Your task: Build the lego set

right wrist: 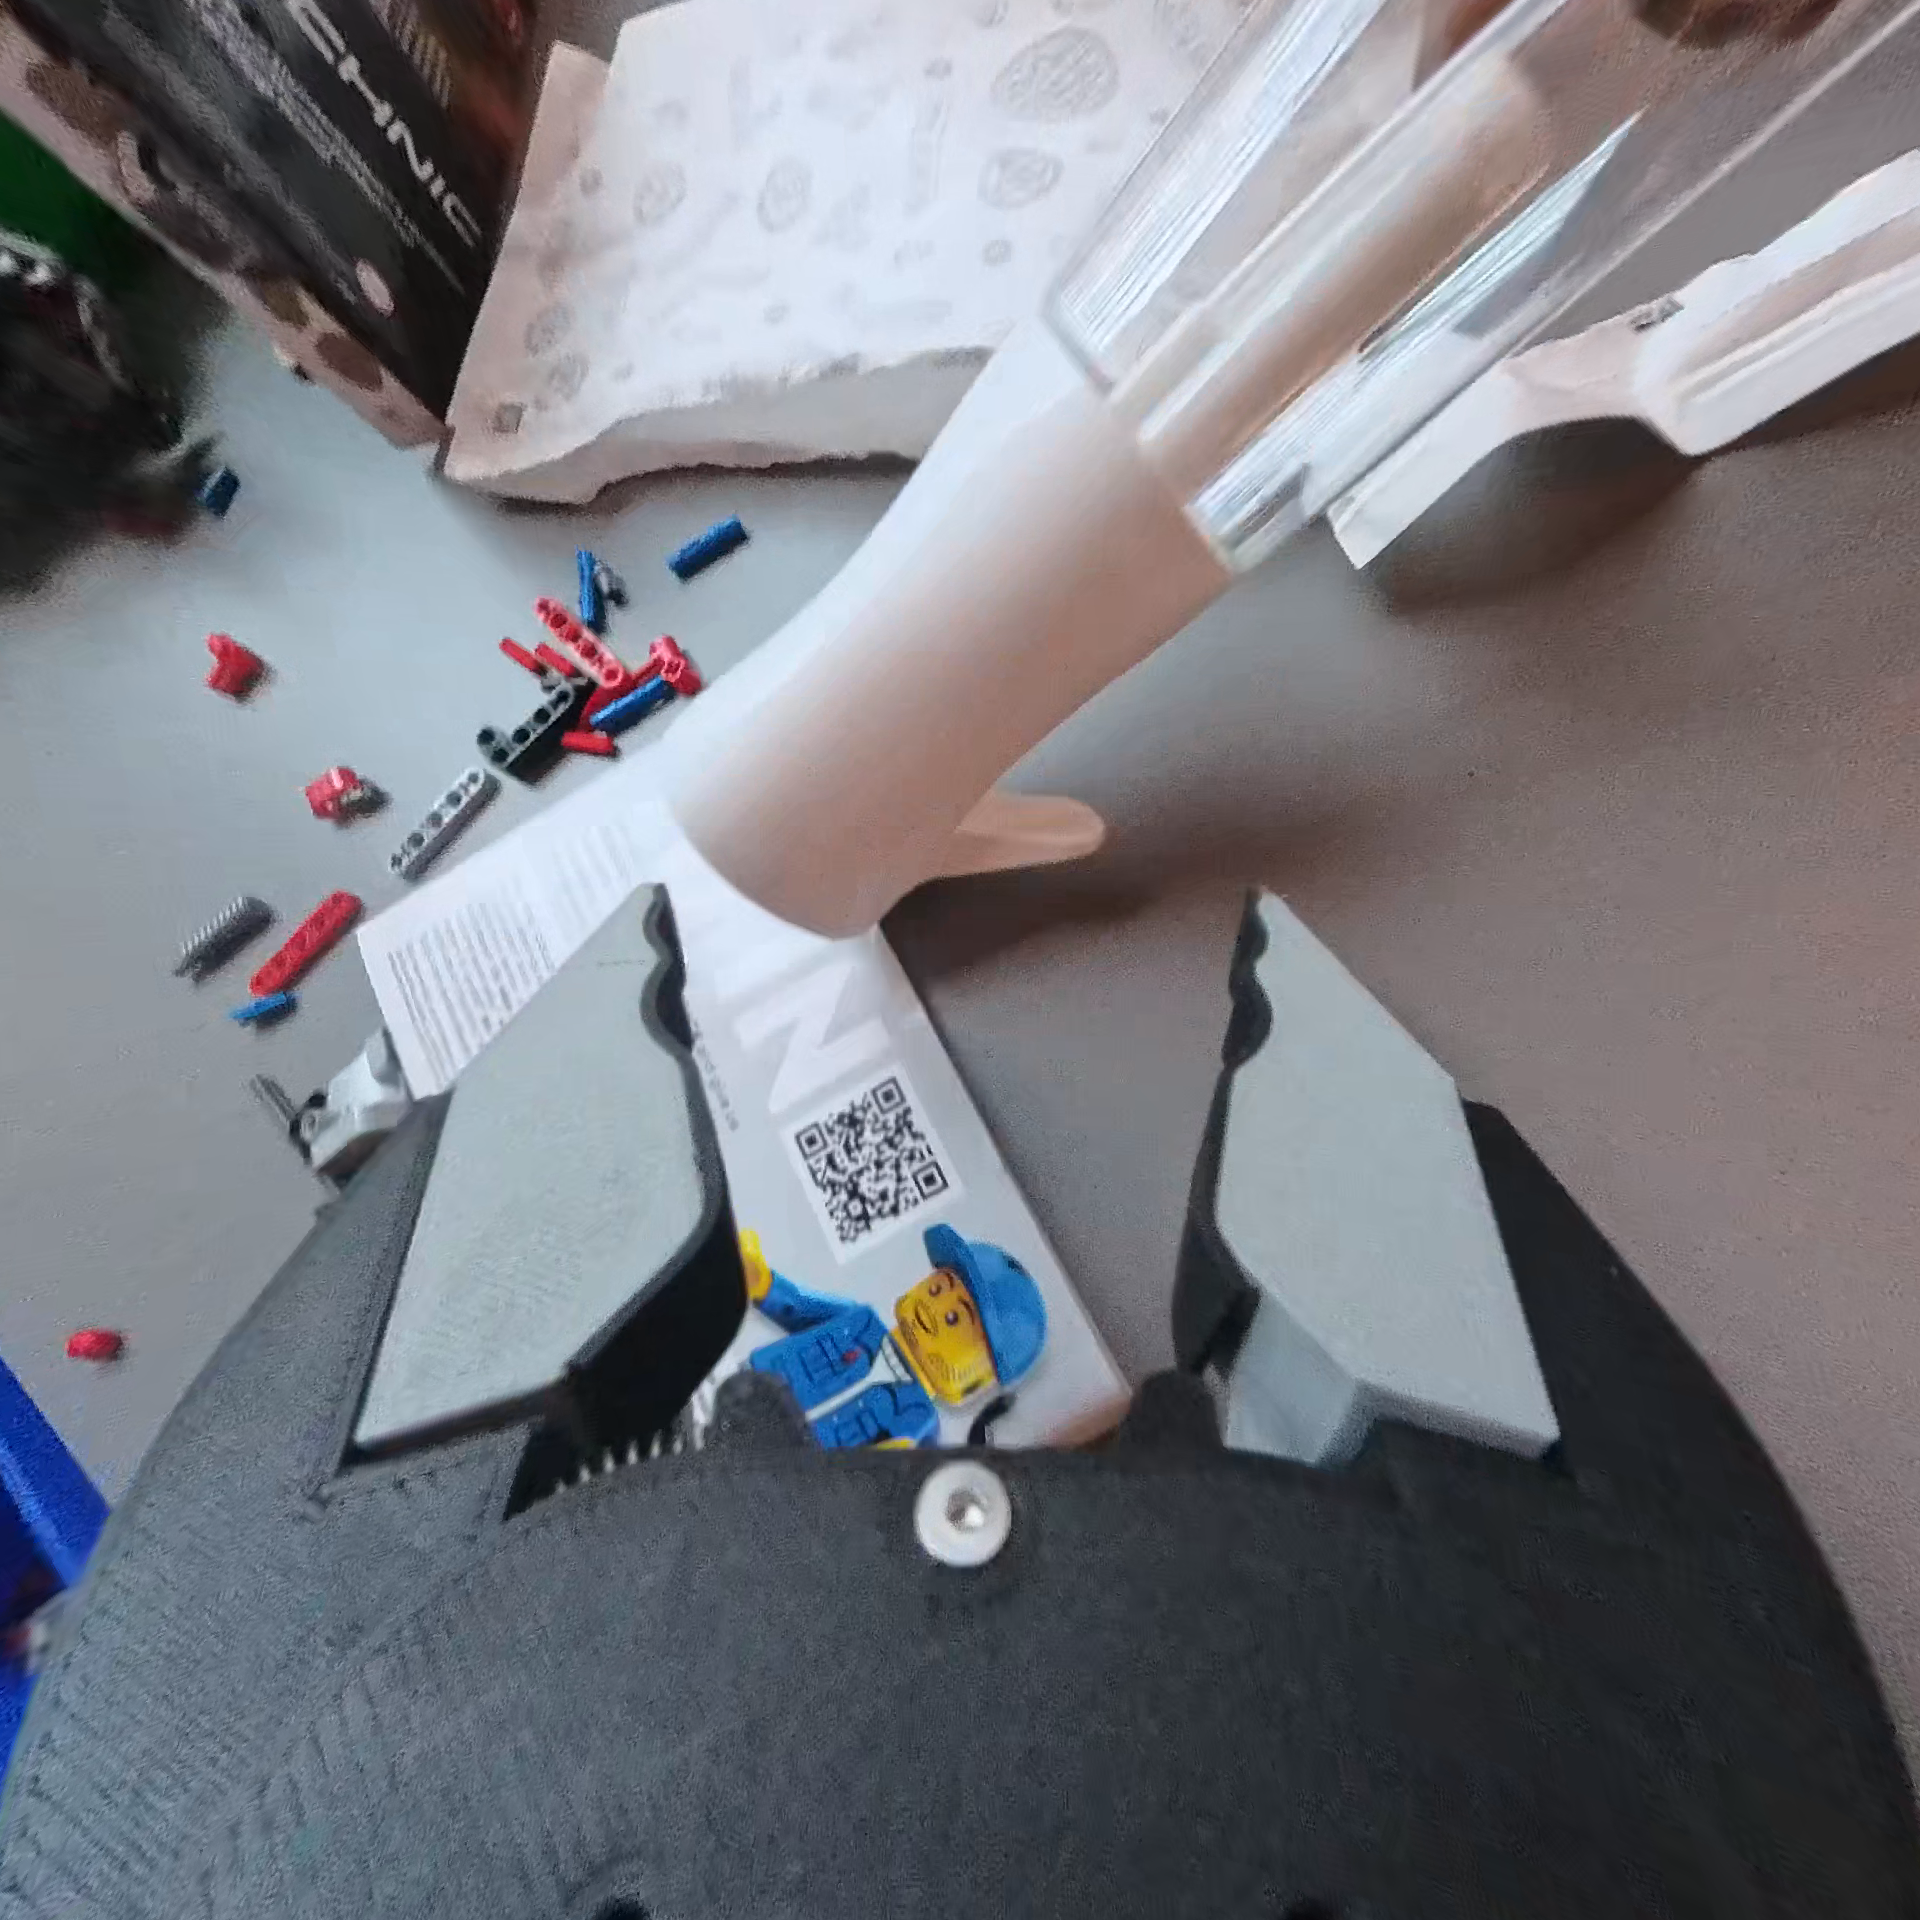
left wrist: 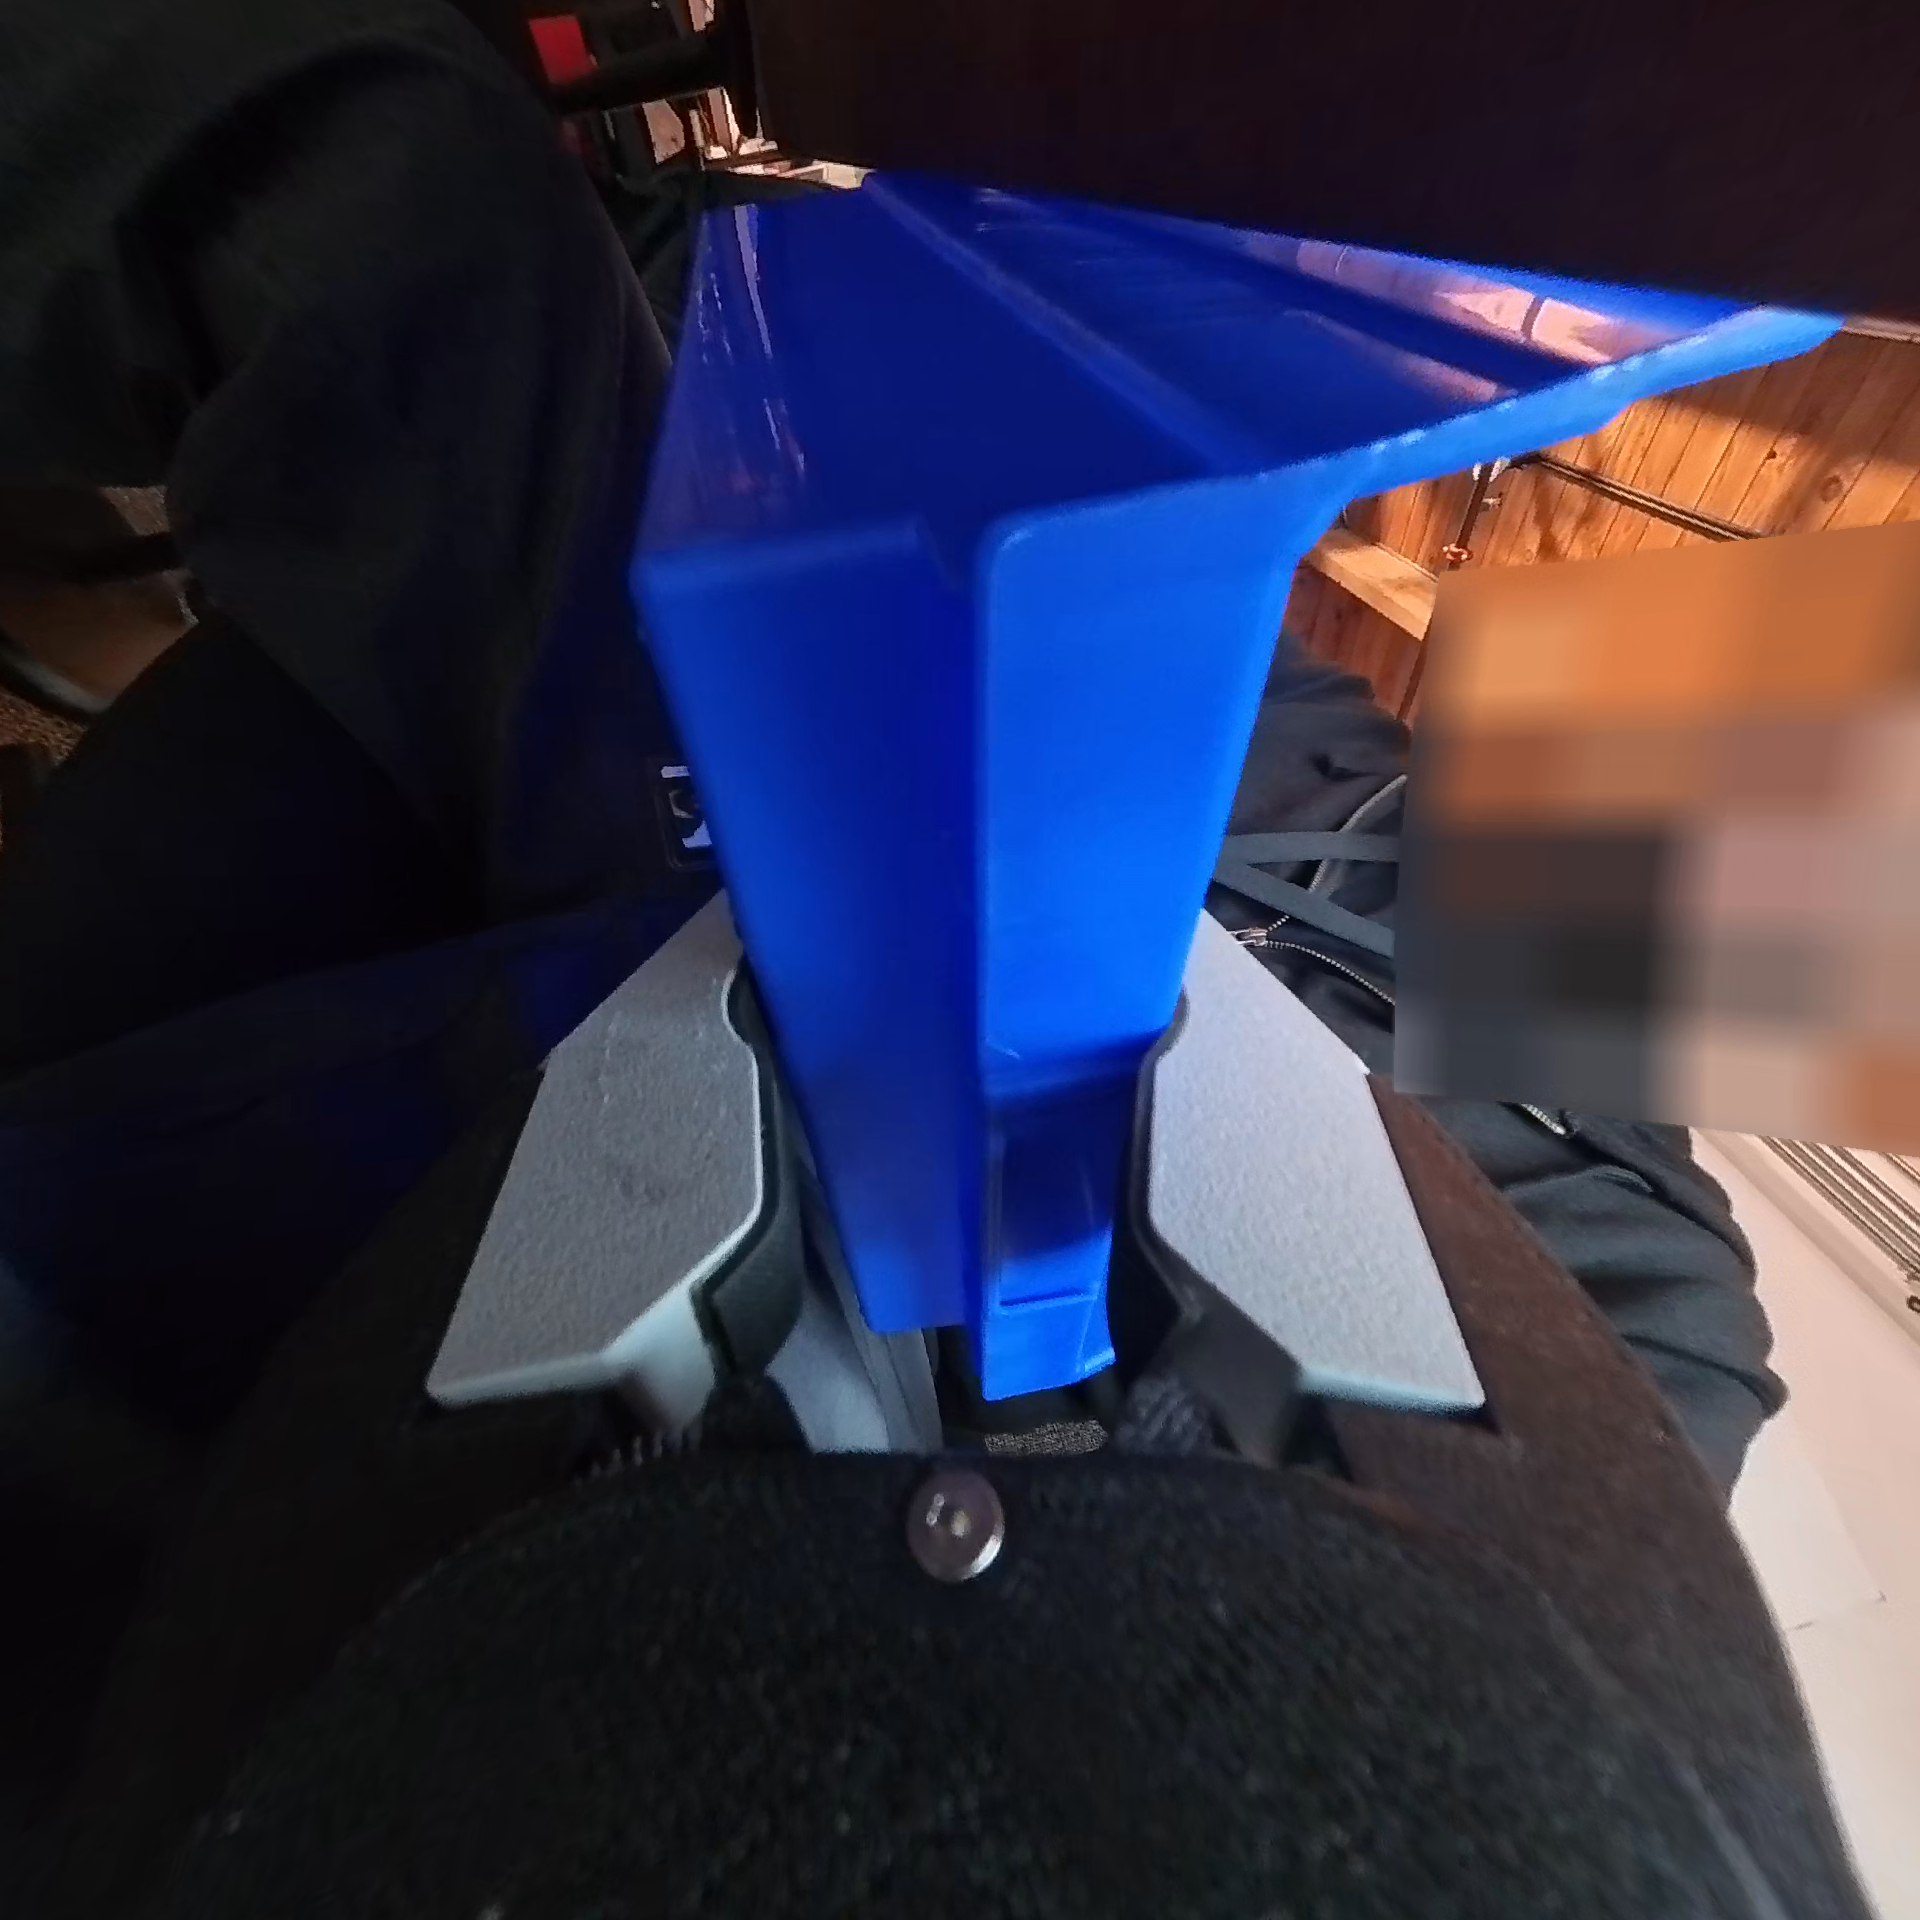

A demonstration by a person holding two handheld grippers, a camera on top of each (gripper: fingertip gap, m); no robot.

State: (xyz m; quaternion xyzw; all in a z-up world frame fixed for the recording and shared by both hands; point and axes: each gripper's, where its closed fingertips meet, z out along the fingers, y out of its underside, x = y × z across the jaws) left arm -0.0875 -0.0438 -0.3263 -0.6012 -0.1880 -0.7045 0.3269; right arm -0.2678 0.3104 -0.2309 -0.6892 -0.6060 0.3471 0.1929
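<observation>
My left gripper (left wrist: 956, 987) is shut on the wall of a blue plastic bin (left wrist: 935, 468), which fills the middle of the left wrist view and is lifted and tilted. My right gripper (right wrist: 956, 914) is open and empty, hovering just above a printed instruction booklet (right wrist: 862, 1143) that lies on the grey table (right wrist: 1558, 831). Several loose red, blue, black and grey lego pieces (right wrist: 582, 675) are scattered on the table to the left of the right gripper. A corner of the blue bin shows at the lower left of the right wrist view (right wrist: 31, 1475).
A dark lego box (right wrist: 312, 177) and a torn white paper bag (right wrist: 790, 208) stand at the back. A white post with a clear plastic part (right wrist: 1351, 208) leans across the booklet. A person's dark clothing (left wrist: 312, 416) fills the left of the left wrist view.
</observation>
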